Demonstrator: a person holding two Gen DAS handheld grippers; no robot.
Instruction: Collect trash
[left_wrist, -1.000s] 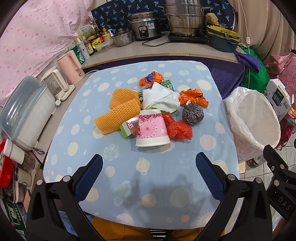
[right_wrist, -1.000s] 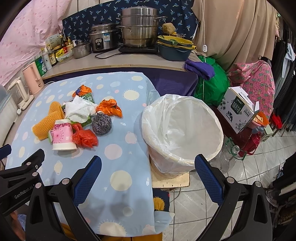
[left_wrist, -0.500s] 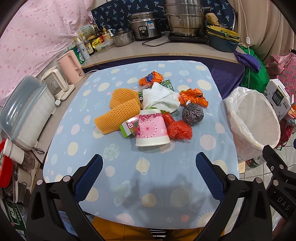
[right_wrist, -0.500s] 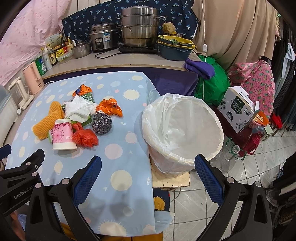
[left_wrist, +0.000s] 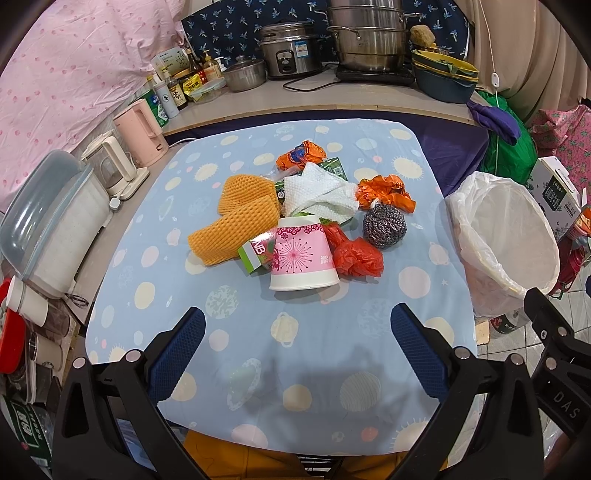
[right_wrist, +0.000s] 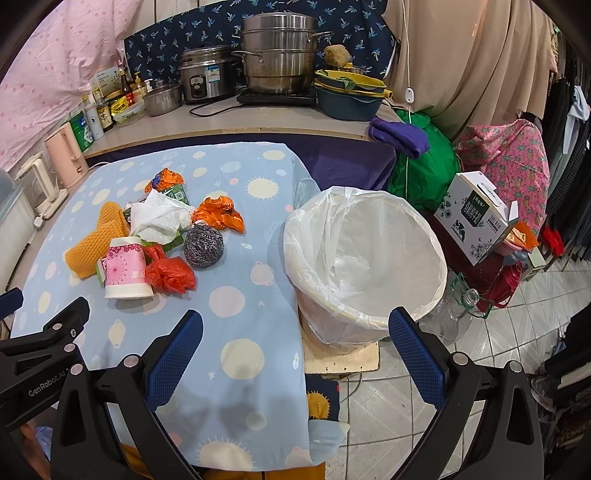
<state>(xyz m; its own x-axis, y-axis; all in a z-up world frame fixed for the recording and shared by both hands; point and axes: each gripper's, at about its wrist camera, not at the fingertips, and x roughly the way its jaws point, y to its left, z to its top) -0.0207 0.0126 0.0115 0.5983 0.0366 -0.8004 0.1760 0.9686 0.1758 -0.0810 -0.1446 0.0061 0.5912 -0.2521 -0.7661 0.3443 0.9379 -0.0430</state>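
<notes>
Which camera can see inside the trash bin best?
The right wrist view. There the bin sits near the middle, so you look down into its white bag, and no trash shows inside. The left wrist view catches the bin only at its right edge, squashed, with less of the inside showing.

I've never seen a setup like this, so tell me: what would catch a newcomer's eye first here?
Probably the bright heap of trash mid-table: an overturned pink paper cup, a red crumpled bag right of it and a steel scrubber behind that. Next, the white-lined bin beside the table's right edge, looking empty.
</notes>
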